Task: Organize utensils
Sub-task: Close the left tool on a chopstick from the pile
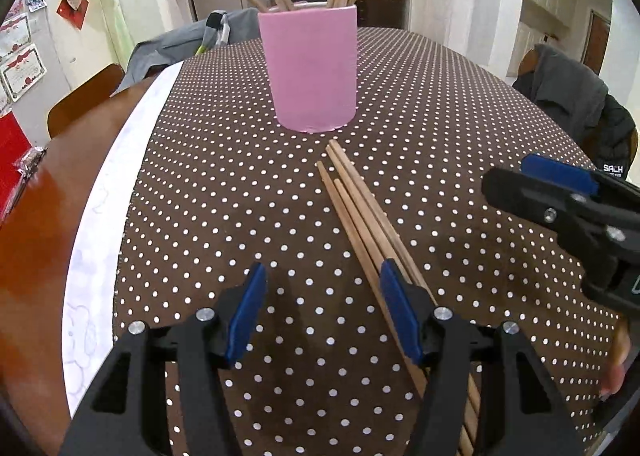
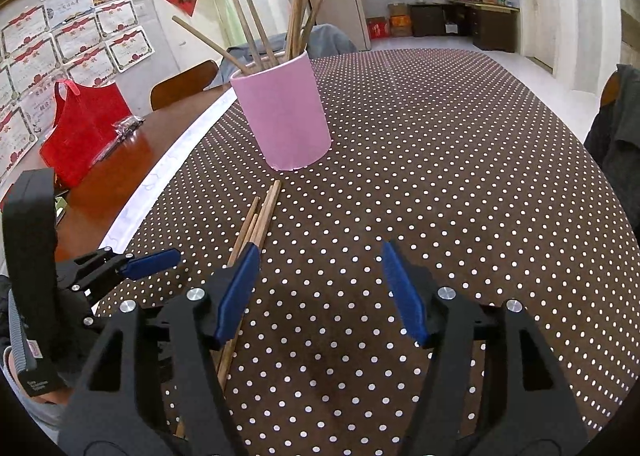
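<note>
Chopsticks (image 1: 360, 216) lie lengthwise toward the pink cup (image 1: 310, 68) — between both empty, spread grippers: left gripper (image 1: 322, 312), right gripper (image 2: 320, 288).

Black gripper (image 1: 322, 276), blue pads (image 1: 248, 312), silver screws (image 1: 205, 313)

Loose chopsticks (image 1: 360, 212) vanish beneath the left gripper (image 1: 322, 312); those standing in the pink cup (image 1: 310, 68) are cropped by the frame's top.
</note>
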Available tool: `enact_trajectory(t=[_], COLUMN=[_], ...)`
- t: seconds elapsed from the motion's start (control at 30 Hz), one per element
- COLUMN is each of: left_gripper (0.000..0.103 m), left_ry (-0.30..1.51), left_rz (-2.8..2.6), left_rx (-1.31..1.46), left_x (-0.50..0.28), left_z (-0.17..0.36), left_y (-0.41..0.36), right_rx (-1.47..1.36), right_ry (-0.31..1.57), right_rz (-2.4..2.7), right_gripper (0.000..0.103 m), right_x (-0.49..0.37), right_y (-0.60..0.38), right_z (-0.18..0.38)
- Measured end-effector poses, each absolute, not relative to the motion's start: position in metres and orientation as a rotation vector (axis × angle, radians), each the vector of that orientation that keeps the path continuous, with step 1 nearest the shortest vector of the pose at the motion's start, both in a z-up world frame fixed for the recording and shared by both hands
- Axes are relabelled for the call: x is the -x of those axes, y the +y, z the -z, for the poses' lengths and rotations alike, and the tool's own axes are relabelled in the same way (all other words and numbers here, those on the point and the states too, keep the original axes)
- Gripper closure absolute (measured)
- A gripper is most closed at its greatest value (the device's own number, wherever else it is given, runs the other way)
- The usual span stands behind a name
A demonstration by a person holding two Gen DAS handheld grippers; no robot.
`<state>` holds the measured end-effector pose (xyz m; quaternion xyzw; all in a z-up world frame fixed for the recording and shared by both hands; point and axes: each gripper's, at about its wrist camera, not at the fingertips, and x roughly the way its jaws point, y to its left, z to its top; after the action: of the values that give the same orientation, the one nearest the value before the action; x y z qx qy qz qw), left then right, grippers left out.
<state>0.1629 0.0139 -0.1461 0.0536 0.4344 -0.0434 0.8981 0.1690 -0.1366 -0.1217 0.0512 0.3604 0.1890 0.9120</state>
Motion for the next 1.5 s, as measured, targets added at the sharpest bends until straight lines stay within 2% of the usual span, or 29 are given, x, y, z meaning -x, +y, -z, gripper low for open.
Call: enact_trajectory(t=[0.07, 0.1, 0.13, 0.43, 0.7, 0.87, 0.97, 1.03, 1.13, 1.3, 1.43, 1.5], left_gripper=[0.042, 0.035, 0.032, 0.032, 0.051, 0.055, 0.06, 0.061, 0.065, 0.088, 0.09, 0.091], left_ry=[0.902, 0.899, 0.896, 0.969, 0.951, 0.94, 0.937, 0.936, 0.935, 0.949, 0.966, 0.969], left_rz=[0.087, 0.071, 0.054, 0.103, 0.132, 0.14, 0.153, 0.162, 0.173, 0.2, 0.214, 0.217], left_rx=[-0.113, -0.132, -0.153, -0.075, -0.088, -0.093, -0.095, -0.099, -0.104, -0.114, -0.106, -0.116], left_x=[-0.164, -0.165, -0.166, -0.177, -0.172, -0.17, -0.172, -0.173, -0.177, -0.183, -0.186, -0.186], left_z=[0.146, 0.146, 0.146, 0.15, 0.149, 0.149, 0.149, 0.149, 0.148, 0.146, 0.146, 0.146], left_y=[0.014, 0.014, 0.013, 0.037, 0.048, 0.05, 0.048, 0.046, 0.041, 0.037, 0.041, 0.041], right_rx=[-0.104, -0.102, -0.1, -0.048, 0.023, 0.067, 0.091, 0.099, 0.135, 0.205, 0.285, 0.319], right_ry=[0.75, 0.754, 0.757, 0.82, 0.883, 0.918, 0.932, 0.949, 0.975, 1.053, 1.073, 1.067], right_rz=[-0.392, -0.393, -0.395, -0.403, -0.444, -0.44, -0.433, -0.437, -0.445, -0.464, -0.454, -0.45], right_gripper=[0.039, 0.039, 0.039, 0.039, 0.039, 0.04, 0.051, 0.055, 0.055, 0.055, 0.055, 0.06], right_x=[-0.171, -0.172, -0.173, -0.181, -0.19, -0.196, -0.199, -0.202, -0.206, -0.22, -0.223, -0.223], right_y=[-0.135, -0.134, -0.132, -0.119, -0.091, -0.077, -0.073, -0.073, -0.071, -0.058, -0.039, -0.03], right_z=[0.123, 0.124, 0.124, 0.13, 0.142, 0.148, 0.147, 0.146, 0.144, 0.14, 0.144, 0.144])
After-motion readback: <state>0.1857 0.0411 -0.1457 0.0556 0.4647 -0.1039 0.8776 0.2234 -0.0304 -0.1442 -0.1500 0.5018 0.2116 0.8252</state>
